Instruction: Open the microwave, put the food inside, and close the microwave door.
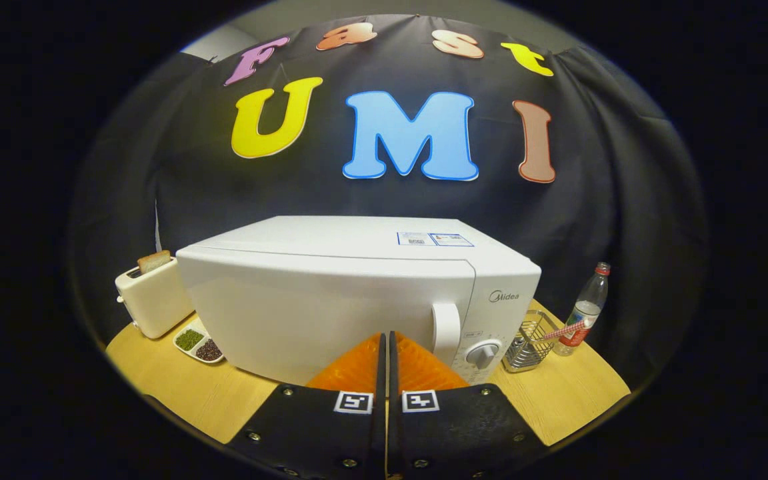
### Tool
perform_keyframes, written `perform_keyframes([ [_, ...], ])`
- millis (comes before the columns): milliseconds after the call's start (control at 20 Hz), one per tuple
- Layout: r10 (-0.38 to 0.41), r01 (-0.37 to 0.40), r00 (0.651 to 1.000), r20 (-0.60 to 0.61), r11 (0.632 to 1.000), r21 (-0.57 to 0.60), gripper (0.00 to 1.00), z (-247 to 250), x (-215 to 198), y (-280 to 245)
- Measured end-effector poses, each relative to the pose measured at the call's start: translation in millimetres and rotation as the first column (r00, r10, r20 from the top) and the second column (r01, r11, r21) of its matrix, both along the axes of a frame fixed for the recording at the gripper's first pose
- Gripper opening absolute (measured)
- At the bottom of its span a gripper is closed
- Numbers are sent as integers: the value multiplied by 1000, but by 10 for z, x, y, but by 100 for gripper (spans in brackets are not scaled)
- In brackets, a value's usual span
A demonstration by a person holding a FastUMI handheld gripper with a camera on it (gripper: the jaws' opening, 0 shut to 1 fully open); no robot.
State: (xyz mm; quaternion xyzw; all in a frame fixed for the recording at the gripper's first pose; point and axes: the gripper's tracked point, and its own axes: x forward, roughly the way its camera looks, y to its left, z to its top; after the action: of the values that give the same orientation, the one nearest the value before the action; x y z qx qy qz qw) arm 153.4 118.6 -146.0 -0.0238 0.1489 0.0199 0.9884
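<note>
Gripper (pixel 385 337) is clenched on nothing, pointed at the microwave (pixel 357 293) door just left of its handle (pixel 446 325); closed fingers could just bump it.

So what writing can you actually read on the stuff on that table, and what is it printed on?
"Midea": brand name on the front of the closed microwave, above its dial.
Sticker on the microwave's top: print too small to read.
Small marking above the dial: too small to read.
Bottle label: blurred, unreadable.
The tongs, shut with nothing between them, carry two square patterned markers, no words.
</note>
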Motion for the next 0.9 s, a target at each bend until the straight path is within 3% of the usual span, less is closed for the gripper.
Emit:
perform_keyframes([
  [550, -95, 90, 986, 140, 995, 41, 2, 691, -879, -46],
  [900, -92, 88, 982, 165, 996, 32, 5, 755, -1454, 16],
])
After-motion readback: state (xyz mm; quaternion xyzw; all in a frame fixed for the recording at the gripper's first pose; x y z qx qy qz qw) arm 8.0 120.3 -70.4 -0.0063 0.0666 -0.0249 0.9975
